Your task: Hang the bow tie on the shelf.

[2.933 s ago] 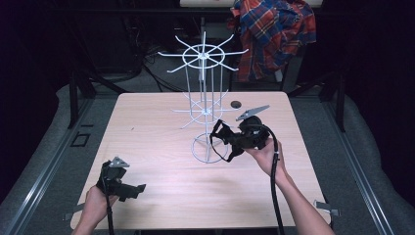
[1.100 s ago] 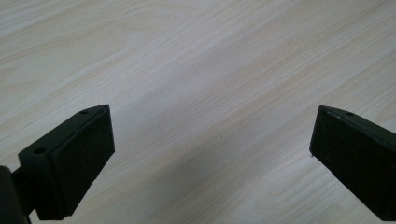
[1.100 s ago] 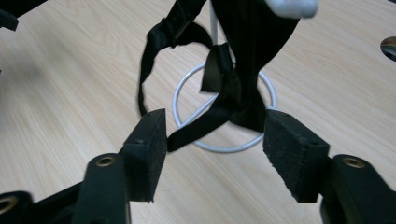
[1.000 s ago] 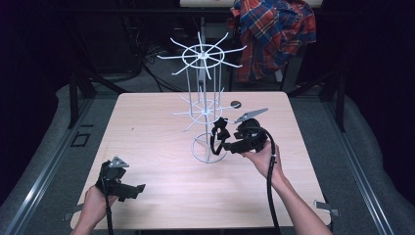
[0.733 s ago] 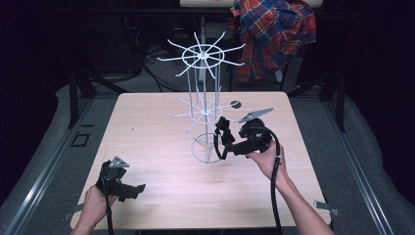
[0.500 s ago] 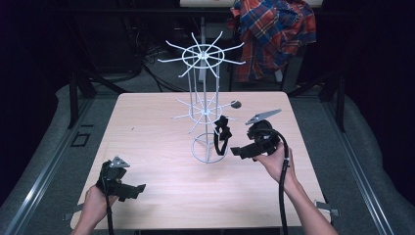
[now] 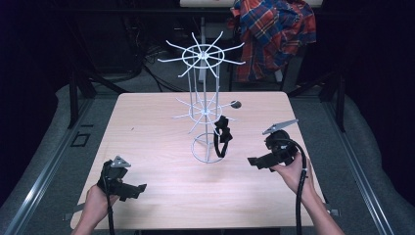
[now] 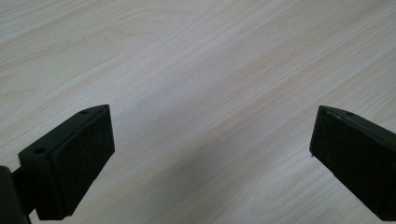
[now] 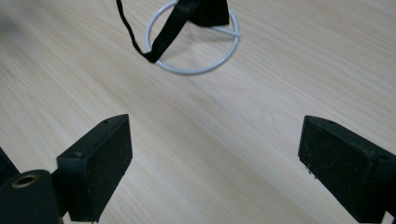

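A white wire rack (image 7: 203,105) with two tiers of radial hooks stands on a ring base (image 9: 192,42) mid-table. A black strap item (image 7: 222,134) hangs from a lower hook, its loop (image 9: 161,39) dangling over the ring. My right gripper (image 7: 255,162) is open, held low to the right of the rack, well apart from the strap, with bare wood between its jaws (image 9: 212,163). At the near left corner of the table my left gripper (image 7: 133,191) is open over bare wood (image 8: 210,144).
A small dark round object (image 7: 236,104) lies on the wooden table (image 7: 147,127) right of the rack. A plaid shirt (image 7: 274,29) hangs behind the table. Grey floor and dark frame rails surround the table.
My right gripper let go of the black strap at the rack's lower hook and drew back to the right and toward the person. The strap now hangs free. The left gripper stayed put.
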